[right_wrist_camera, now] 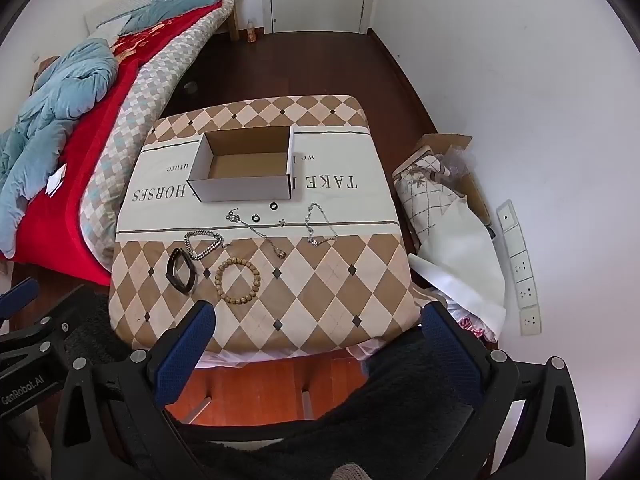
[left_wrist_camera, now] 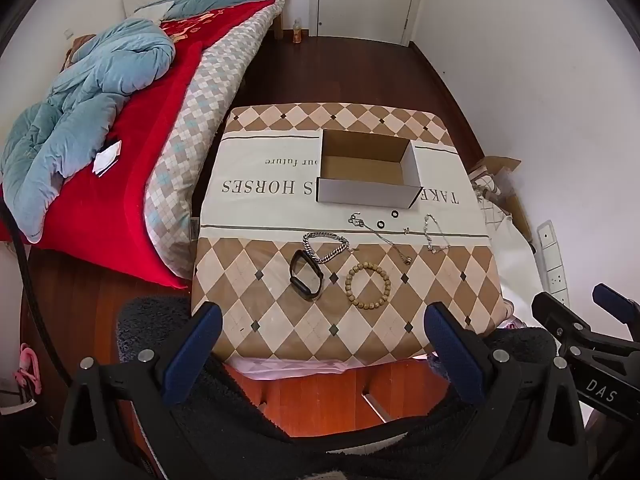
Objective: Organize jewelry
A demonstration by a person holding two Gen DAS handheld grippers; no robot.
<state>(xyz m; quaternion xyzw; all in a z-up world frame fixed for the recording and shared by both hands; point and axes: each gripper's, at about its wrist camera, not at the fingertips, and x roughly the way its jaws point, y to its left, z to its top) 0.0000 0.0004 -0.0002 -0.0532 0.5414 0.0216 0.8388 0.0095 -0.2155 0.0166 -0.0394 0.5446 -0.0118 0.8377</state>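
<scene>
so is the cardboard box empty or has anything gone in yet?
Empty. The cardboard box is open-topped, and both wrist views show only its bare brown floor. The beaded bracelet and the other pieces lie outside on the cloth.

Surface [left_wrist_camera: 280, 320] wore a tan-and-cream diamond check cloth with small dark diamonds, plus a cream band printed in dark letters. Box [left_wrist_camera: 368, 194] was white outside, brown cardboard inside. Beaded bracelet [left_wrist_camera: 368, 285] was light tan wood; watch band [left_wrist_camera: 306, 280] black; chain bracelet [left_wrist_camera: 326, 246] silver. Bed [left_wrist_camera: 132, 184] had a red blanket, a pale blue quilt [left_wrist_camera: 80, 112] and a grey-cream-blue check mattress cover. Floor [left_wrist_camera: 352, 68] was dark red-brown wood. Both hand-held gripper sets, left [left_wrist_camera: 320, 340] and right [right_wrist_camera: 316, 336], had black bodies with blue pads.
</scene>
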